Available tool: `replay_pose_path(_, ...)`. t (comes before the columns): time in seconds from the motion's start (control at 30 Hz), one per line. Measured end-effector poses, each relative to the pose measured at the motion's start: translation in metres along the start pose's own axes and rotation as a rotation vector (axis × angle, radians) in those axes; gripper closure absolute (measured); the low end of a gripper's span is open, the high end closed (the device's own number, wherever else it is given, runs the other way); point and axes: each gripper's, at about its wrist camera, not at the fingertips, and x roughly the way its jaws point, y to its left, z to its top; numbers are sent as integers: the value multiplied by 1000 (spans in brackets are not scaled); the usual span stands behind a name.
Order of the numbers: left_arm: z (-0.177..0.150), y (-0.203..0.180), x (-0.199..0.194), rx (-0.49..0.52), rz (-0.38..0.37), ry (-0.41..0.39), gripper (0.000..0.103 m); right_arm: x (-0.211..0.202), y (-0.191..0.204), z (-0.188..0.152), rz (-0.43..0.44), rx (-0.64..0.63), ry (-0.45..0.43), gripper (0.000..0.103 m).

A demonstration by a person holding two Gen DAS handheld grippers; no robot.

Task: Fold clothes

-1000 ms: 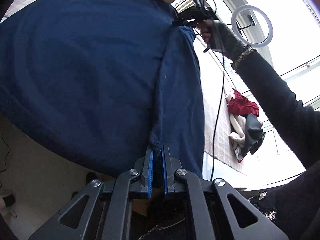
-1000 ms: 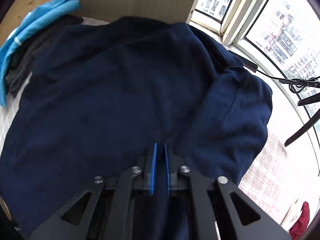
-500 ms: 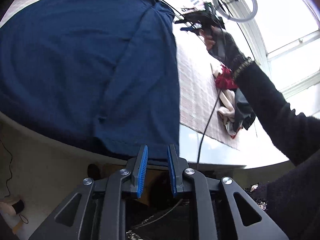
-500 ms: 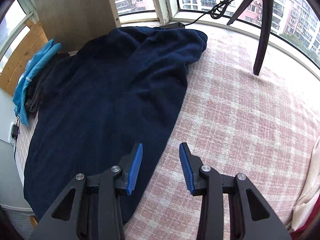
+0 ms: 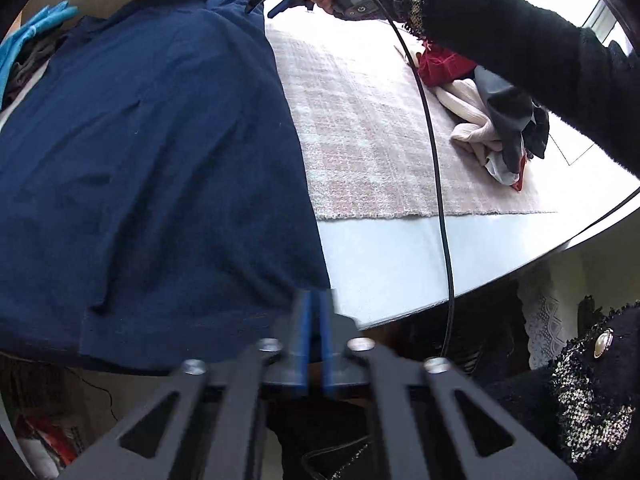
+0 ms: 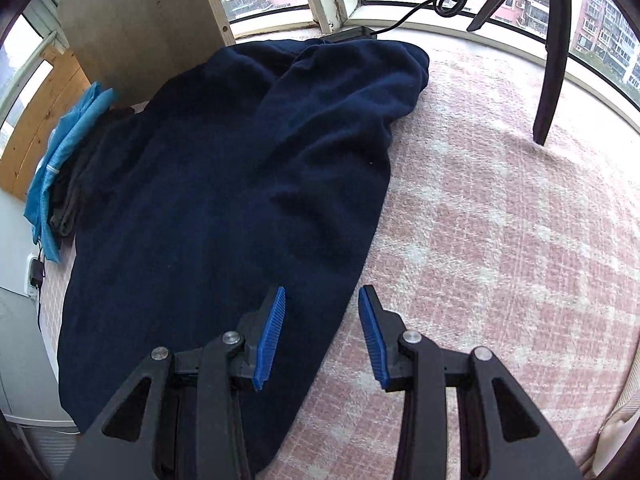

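A large navy blue garment (image 5: pixel 152 152) lies spread on the table, folded over along its right side; it also shows in the right wrist view (image 6: pixel 224 208). My left gripper (image 5: pixel 315 312) sits at the garment's near right corner, by the table's front edge, jaws nearly together; no cloth shows between them. My right gripper (image 6: pixel 322 320) is open and empty, hovering over the garment's right edge and the pink plaid cloth (image 6: pixel 500 240). The right gripper also appears at the far end of the garment in the left wrist view (image 5: pixel 280 4).
A pile of red, cream and grey clothes (image 5: pixel 488 108) lies at the right of the table. Light blue and grey clothes (image 6: pixel 60 168) lie at the left. A black tripod leg (image 6: pixel 552 60) and cable (image 5: pixel 436 184) are nearby. A wooden board (image 6: pixel 140 28) stands behind.
Both grippers let go of the garment's edge, which now lies folded over the body. The right gripper opened and pulled back. The left gripper drew back to the near corner and narrowed again.
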Motion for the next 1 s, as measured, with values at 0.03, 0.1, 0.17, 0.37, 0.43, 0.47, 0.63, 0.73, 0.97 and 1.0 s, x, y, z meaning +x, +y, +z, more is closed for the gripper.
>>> replay_pose_path(0.03, 1, 1, -1, -12, -14, -1, 101, 0, -3, 2, -3, 11, -3, 65)
replay_pose_path(0.1, 2, 1, -4, -8, -25, -4, 101, 3, -9, 4, 20, 36, 4, 65)
replay_pose_path(0.17, 3, -2, -8, -1, -33, -9, 101, 7, -13, 5, 59, 52, 17, 65)
replay_pose_path(0.37, 7, 7, -16, -53, -113, -28, 101, 13, -6, 0, 100, -1, -12, 99)
replay_pose_path(0.43, 6, 7, -19, -64, -157, -24, 101, 10, -2, 0, 64, -51, -21, 100)
replay_pose_path(0.47, 5, 6, -21, -64, -175, -24, 101, 3, 1, 1, 36, -82, -41, 101)
replay_pose_path(0.63, 0, -1, -7, -4, -116, 27, 101, 10, 6, 7, -195, -170, -35, 102)
replay_pose_path(0.73, 0, 0, -11, -19, -112, 69, 100, 2, 5, 2, -185, -151, -57, 101)
replay_pose_path(0.97, -5, 69, -72, -217, 46, -90, 74, -53, 50, -55, -54, -278, -133, 100)
replay_pose_path(1.0, -4, 78, -68, -237, 66, -80, 74, -54, 62, -67, -26, -300, -126, 100)
